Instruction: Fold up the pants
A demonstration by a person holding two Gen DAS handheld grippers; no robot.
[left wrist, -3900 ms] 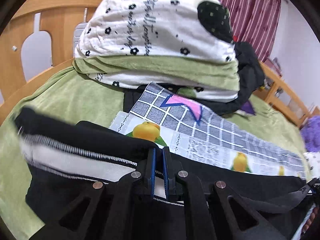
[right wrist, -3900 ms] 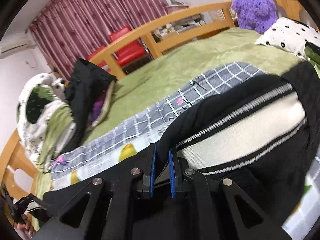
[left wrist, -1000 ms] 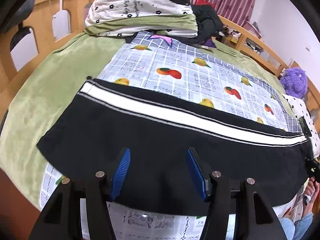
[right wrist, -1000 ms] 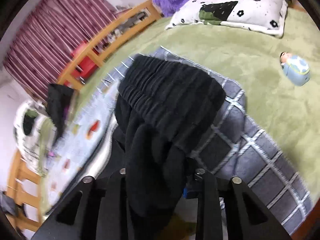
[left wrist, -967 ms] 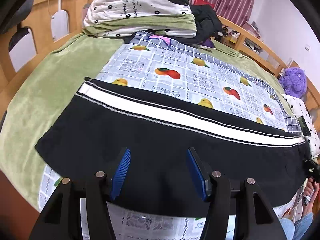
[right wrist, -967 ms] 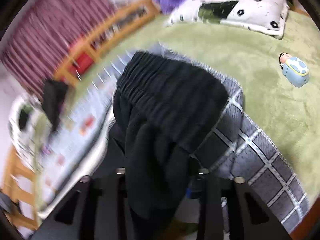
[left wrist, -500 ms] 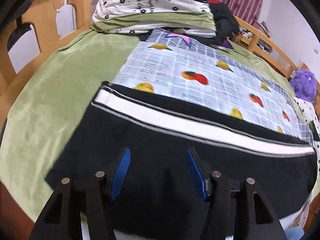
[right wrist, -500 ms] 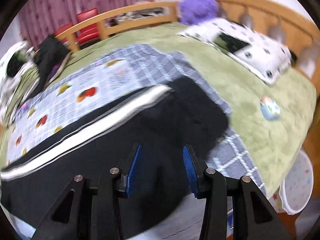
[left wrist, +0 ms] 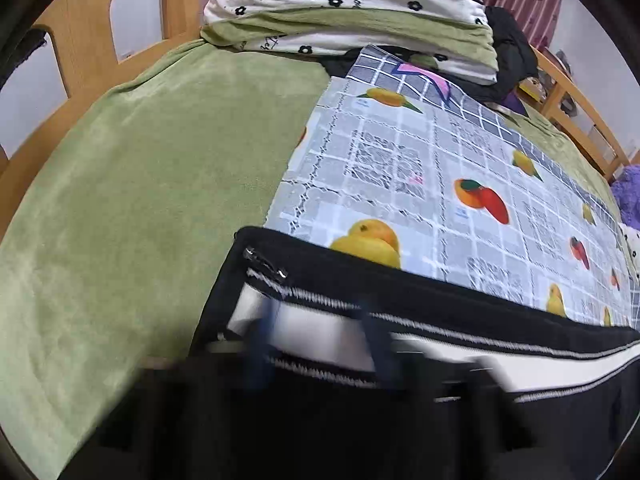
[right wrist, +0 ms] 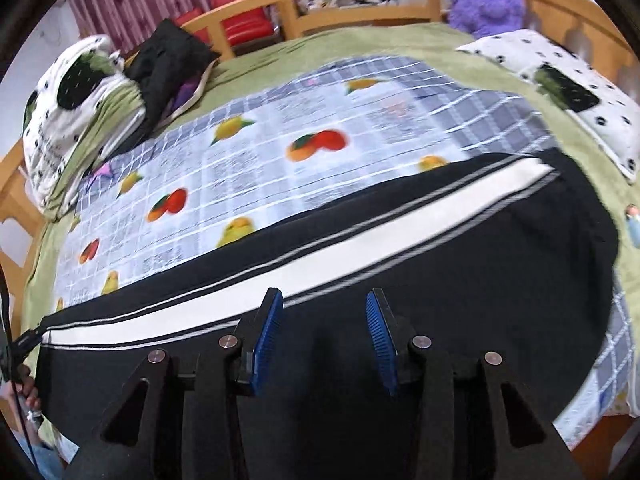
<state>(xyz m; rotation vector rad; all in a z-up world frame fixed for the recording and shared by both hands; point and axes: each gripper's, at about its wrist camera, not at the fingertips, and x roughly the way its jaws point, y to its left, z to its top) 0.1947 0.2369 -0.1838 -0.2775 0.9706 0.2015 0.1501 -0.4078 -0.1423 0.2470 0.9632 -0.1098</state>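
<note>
Black pants [left wrist: 400,292] with a white side stripe lie flat along the near edge of the fruit-print cloth [left wrist: 440,168]. In the left wrist view my left gripper [left wrist: 316,340] hovers low over the leg hem with the small metal clip. Its blue pads [left wrist: 262,332] are smeared and still apart, and the jaws are closing over the stripe. In the right wrist view the pants [right wrist: 480,280] stretch from the hem at left to the waist at right. My right gripper [right wrist: 324,340] stands open above their middle, with nothing between the pads.
Folded quilts [left wrist: 340,12] and dark clothes [right wrist: 168,60] are piled at the far end of the green blanket [left wrist: 140,200]. A flowered pillow [right wrist: 580,100], a purple plush [right wrist: 484,0] and a small toy [right wrist: 634,224] lie to the right. A person's hand [right wrist: 24,392] shows at bottom left.
The left gripper slid left and down to the leg hem, and its pads came closer together. The right gripper let go of the bunched waistband and swung over the pants' middle.
</note>
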